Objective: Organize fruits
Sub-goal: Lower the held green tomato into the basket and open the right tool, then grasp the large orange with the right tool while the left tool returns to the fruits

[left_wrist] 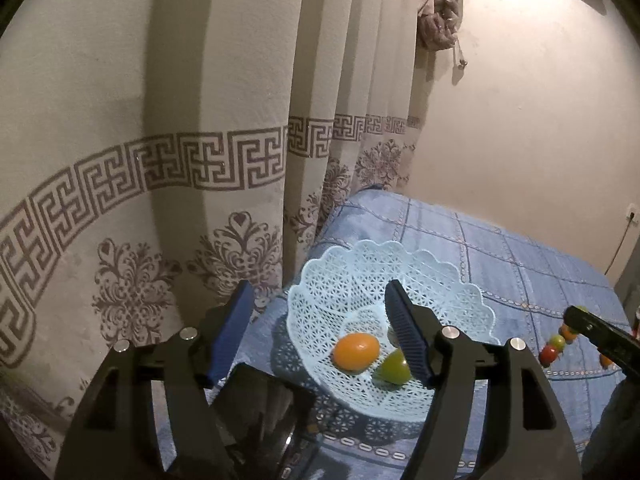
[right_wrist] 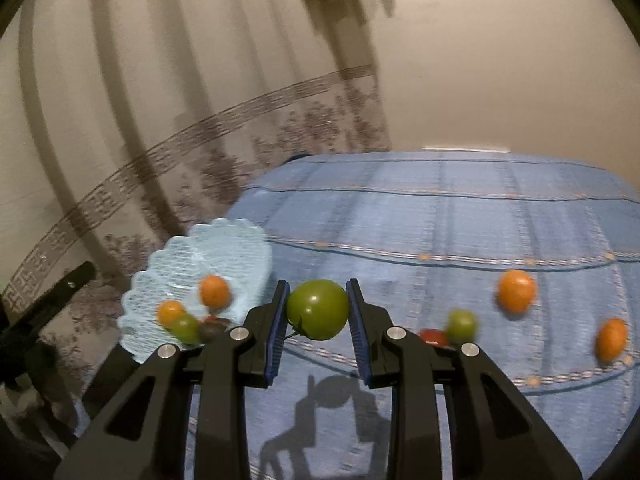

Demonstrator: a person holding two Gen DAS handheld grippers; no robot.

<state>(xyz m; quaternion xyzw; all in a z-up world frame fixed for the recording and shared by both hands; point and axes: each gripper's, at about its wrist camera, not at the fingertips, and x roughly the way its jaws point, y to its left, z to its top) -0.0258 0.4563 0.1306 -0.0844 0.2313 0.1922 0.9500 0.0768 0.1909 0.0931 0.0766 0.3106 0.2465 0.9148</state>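
A pale blue lattice basket sits on the blue quilted bed near the curtain. It holds an orange fruit and a green tomato. My left gripper hovers open over the basket with nothing between its fingers. In the right wrist view my right gripper is shut on a green tomato, lifted above the quilt to the right of the basket. Loose on the quilt lie an orange fruit, a small green tomato, a red tomato and another orange fruit.
A patterned curtain hangs close behind and left of the basket. A plain wall runs behind the bed. The blue quilt stretches far and right of the fruits. The right gripper's arm shows at the left view's right edge.
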